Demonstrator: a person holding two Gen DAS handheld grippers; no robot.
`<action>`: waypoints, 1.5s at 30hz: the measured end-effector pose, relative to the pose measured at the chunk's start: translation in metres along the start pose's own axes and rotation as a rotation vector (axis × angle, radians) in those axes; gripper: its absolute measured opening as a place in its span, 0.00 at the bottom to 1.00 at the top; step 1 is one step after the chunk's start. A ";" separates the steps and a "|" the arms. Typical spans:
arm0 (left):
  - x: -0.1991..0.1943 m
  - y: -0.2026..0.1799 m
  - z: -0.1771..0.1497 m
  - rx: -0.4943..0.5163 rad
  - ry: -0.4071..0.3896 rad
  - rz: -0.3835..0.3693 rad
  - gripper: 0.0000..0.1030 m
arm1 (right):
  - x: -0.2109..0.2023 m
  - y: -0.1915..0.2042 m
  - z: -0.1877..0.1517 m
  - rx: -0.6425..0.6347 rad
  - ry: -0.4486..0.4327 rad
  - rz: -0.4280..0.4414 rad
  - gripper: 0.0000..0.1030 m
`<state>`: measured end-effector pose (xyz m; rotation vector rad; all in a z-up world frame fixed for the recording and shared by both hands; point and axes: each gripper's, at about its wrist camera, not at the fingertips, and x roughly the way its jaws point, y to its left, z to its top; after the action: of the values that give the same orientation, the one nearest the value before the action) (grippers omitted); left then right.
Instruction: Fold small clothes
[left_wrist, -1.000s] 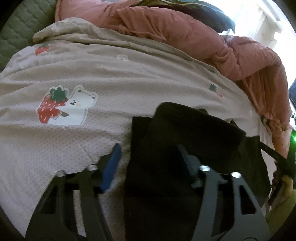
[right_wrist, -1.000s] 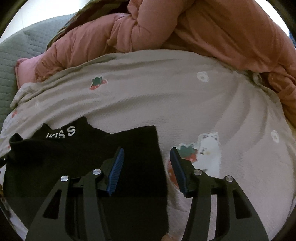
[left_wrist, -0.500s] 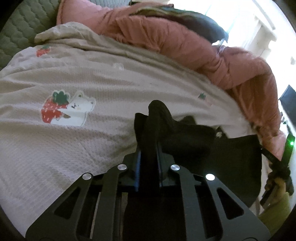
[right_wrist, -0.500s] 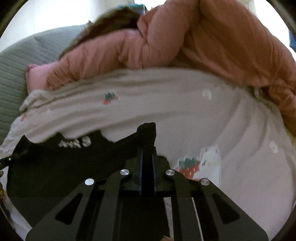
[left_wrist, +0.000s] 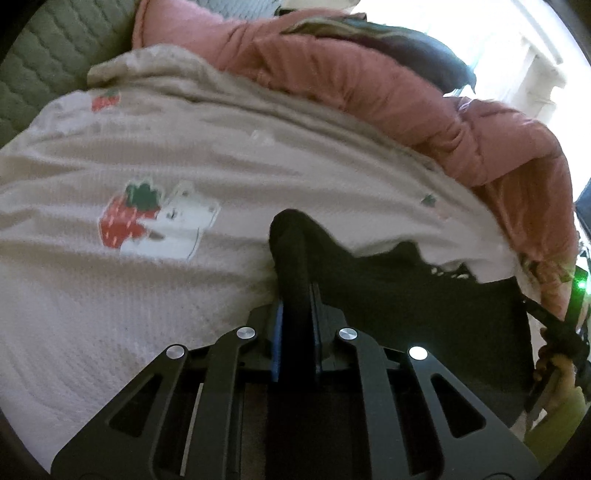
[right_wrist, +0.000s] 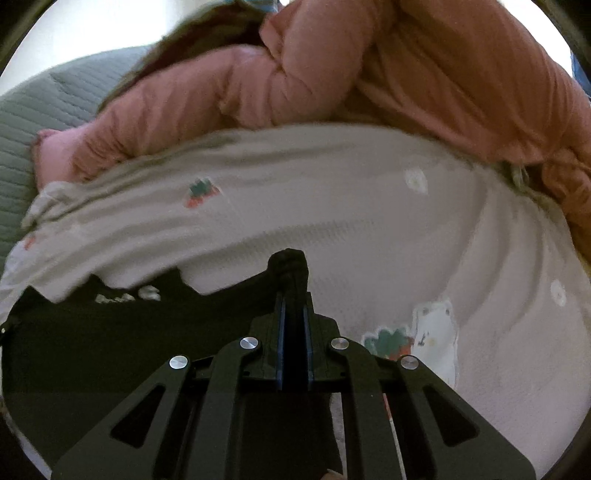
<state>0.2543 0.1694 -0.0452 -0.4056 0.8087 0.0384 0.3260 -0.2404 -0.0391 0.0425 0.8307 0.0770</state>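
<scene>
**Both grippers pinch the black garment over the strawberry bedspread**

A black garment (left_wrist: 424, 295) lies on a pale pink bedspread (left_wrist: 110, 295), stretched between the two tools. In the right wrist view the same cloth (right_wrist: 110, 332) spreads out to the left of the fingers, with blurred white lettering near its upper edge. A bunched corner of it rises above the fingertips in each view.

The left gripper (left_wrist: 295, 314) has its blue-padded fingers pressed together on a fold of the cloth, which stands up in a dark hump just beyond the tips. The right gripper (right_wrist: 293, 325) likewise pinches a corner of the cloth, pads close together with fabric between them.

The bedspread is printed with a strawberry-and-bear picture (left_wrist: 155, 218), which also shows just right of the right gripper (right_wrist: 417, 339), and with smaller strawberries. Beyond it lies a rumpled salmon-pink quilt (left_wrist: 369, 74), seen too in the right view (right_wrist: 406, 74). A green quilted cushion (left_wrist: 55, 55) sits at the far left.
</scene>
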 end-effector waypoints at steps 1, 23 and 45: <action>0.004 0.002 -0.001 -0.003 0.012 0.006 0.06 | 0.005 -0.002 -0.003 0.011 0.019 -0.017 0.08; -0.050 -0.040 -0.022 0.064 -0.008 -0.109 0.50 | -0.075 -0.010 -0.056 0.028 0.020 0.068 0.50; -0.028 -0.070 -0.077 0.278 0.088 0.067 0.59 | -0.069 -0.016 -0.100 -0.041 0.093 -0.096 0.28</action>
<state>0.1946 0.0795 -0.0489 -0.1179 0.8999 -0.0298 0.2068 -0.2612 -0.0569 -0.0401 0.9231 0.0054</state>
